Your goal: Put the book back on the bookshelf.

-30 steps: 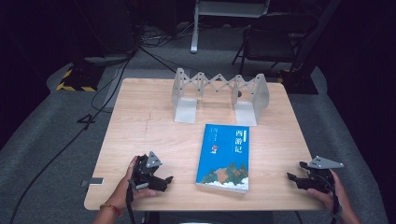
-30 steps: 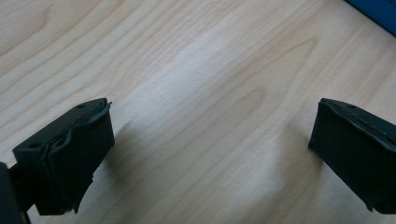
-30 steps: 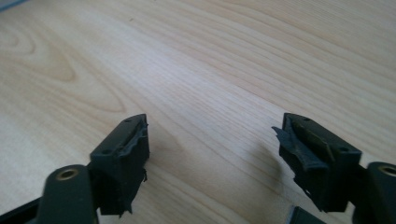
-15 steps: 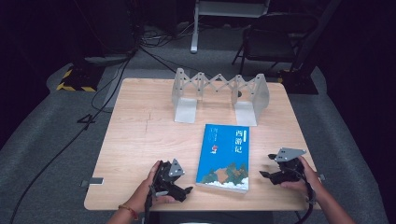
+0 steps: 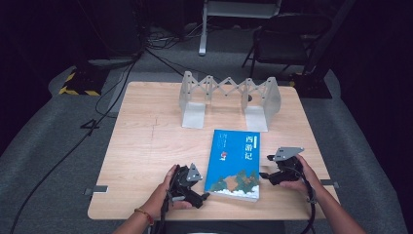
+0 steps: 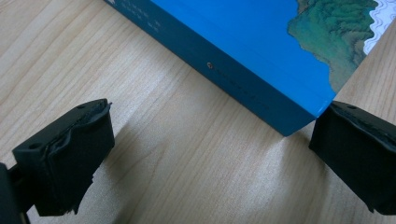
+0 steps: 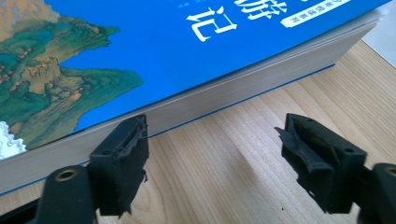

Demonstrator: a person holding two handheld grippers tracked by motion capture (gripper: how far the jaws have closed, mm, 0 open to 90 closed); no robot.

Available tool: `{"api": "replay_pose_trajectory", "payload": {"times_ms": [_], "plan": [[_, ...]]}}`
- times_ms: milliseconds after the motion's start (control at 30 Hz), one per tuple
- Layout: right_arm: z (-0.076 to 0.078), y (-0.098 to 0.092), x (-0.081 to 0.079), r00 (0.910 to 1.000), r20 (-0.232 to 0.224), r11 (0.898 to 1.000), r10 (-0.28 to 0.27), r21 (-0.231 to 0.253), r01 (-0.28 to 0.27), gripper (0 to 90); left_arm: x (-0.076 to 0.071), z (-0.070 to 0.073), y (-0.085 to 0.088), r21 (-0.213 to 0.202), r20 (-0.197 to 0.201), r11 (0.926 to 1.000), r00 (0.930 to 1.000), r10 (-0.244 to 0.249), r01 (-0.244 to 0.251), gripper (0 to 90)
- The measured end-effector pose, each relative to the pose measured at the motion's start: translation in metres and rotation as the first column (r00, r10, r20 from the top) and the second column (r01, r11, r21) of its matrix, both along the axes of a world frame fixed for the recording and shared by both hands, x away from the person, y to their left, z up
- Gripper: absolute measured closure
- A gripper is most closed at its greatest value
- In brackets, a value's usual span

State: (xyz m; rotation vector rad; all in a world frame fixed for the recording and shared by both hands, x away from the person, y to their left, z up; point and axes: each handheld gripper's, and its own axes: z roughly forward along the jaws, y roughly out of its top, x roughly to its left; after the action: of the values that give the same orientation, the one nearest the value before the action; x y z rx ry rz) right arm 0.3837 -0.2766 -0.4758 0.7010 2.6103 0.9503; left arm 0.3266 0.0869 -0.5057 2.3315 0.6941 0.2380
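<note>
While flanking: left gripper (image 5: 203,196), right gripper (image 5: 265,174) bracket book (image 5: 235,163) to seize its edges.
Jaws: both apart, empty.

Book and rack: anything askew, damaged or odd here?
Nothing stands out. The blue book lies flat and closed, roughly square to the table. The folding rack stands upright behind it. Left gripper and right gripper flank the book, jaws open.

The book (image 6: 243,42) (blue cover) runs off both gripper views' edges.
</note>
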Motion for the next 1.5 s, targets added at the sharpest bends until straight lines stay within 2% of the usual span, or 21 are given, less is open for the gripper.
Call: {"api": "replay_pose_trajectory", "payload": {"times_ms": [133, 200, 367, 467, 733, 900, 1000, 1100, 1167, 1233, 1267, 1300, 1333, 1367, 1400, 1433, 1500], "plan": [[-0.007, 0.004, -0.003, 0.9997, -0.005, 0.999, 0.023, -0.038, -0.023, 23.9, 0.001, 0.0, 0.0, -0.001, 0.001, 0.9999, 0.9999, -0.012, 0.012, 0.0], [-0.008, 0.004, -0.004, 0.9996, 0.006, 0.999, 0.028, -0.036, -0.028, 24.6, 0.002, 0.0, 0.0, 0.002, 0.0, 0.9999, 0.9999, -0.017, 0.017, 0.1], [-0.009, 0.001, -0.008, 0.9998, 0.011, 1.0, 0.018, 0.01, -0.019, 27.3, 0.003, 0.0, 0.003, 0.005, 0.003, 0.9999, 0.9999, -0.016, 0.016, 0.3], [-0.009, 0.001, -0.009, 0.9994, 0.012, 0.999, 0.033, 0.04, -0.034, 27.5, 0.006, 0.0, 0.007, 0.002, 0.003, 1.0, 1.0, -0.008, 0.008, 0.4], [-0.007, 0.012, -0.009, 0.9989, 0.022, 0.998, 0.04, 0.047, -0.041, 27.2, 0.016, 0.0, 0.022, 0.002, 0.0, 0.9991, 0.9991, 0.042, -0.042, 0.2], [-0.002, 0.013, -0.008, 0.9994, 0.012, 0.996, 0.032, 0.087, -0.033, 25.0, 0.016, 0.0, 0.024, 0.002, 0.003, 0.999, 0.999, 0.045, -0.045, 0.6], [0.003, 0.013, -0.008, 0.9994, 0.025, 0.994, 0.023, 0.104, -0.025, 24.4, 0.016, 0.0, 0.025, 0.003, 0.002, 0.9991, 0.9991, 0.043, -0.043, 0.6], [0.008, 0.015, -0.009, 0.9995, 0.03, 0.992, 0.009, 0.123, -0.012, 24.1, 0.014, 0.004, 0.027, 0.033, -0.017, 0.9982, 0.9986, 0.05, -0.05, 0.9], [0.011, 0.016, -0.009, 0.9992, 0.04, 0.993, 0.003, 0.115, -0.007, 23.8, 0.011, 0.007, 0.028, 0.031, -0.024, 0.9984, 0.9986, 0.047, -0.046, 5.7], [0.012, 0.017, -0.01, 0.9992, 0.04, 0.995, -0.003, 0.1, -0.001, 23.8, 0.008, 0.01, 0.03, 0.013, -0.021, 0.9994, 0.9993, 0.031, -0.031, 22.3], [0.011, 0.018, -0.01, 0.9989, 0.046, 0.997, 0.003, 0.08, -0.007, 23.6, 0.006, 0.01, 0.029, 0.016, -0.015, 0.9994, 0.9994, 0.029, -0.029, 21.7], [0.009, 0.018, -0.011, 0.9988, 0.049, 0.998, 0.008, 0.061, -0.011, 23.6, 0.005, 0.01, 0.028, 0.023, -0.009, 0.9992, 0.9994, 0.034, -0.034, 15.0], [0.007, 0.018, -0.011, 0.9988, 0.047, 0.999, 0.011, 0.046, -0.013, 23.6, 0.005, 0.01, 0.028, 0.02, -0.012, 0.9993, 0.9994, 0.033, -0.033, 13.5], [0.004, 0.018, -0.011, 0.9992, 0.039, 1.0, 0.012, 0.027, -0.013, 23.7, 0.005, 0.009, 0.027, 0.03, -0.022, 0.9992, 0.9994, 0.027, -0.026, 19.1], [0.001, 0.019, -0.012, 0.999, 0.041, 1.0, 0.016, 0.01, -0.017, 24.8, 0.005, 0.009, 0.026, 0.034, -0.017, 0.9991, 0.9995, 0.027, -0.027, 18.9], [0.0, 0.019, -0.013, 0.9989, 0.044, 1.0, 0.017, 0.007, -0.018, 25.6, 0.005, 0.008, 0.026, 0.036, -0.016, 0.9989, 0.9994, 0.029, -0.029, 14.9], [-0.002, 0.018, -0.013, 0.999, 0.041, 1.0, 0.017, 0.009, -0.017, 25.6, 0.005, 0.009, 0.025, 0.032, -0.019, 0.9991, 0.9995, 0.026, -0.026, 16.6]]}}
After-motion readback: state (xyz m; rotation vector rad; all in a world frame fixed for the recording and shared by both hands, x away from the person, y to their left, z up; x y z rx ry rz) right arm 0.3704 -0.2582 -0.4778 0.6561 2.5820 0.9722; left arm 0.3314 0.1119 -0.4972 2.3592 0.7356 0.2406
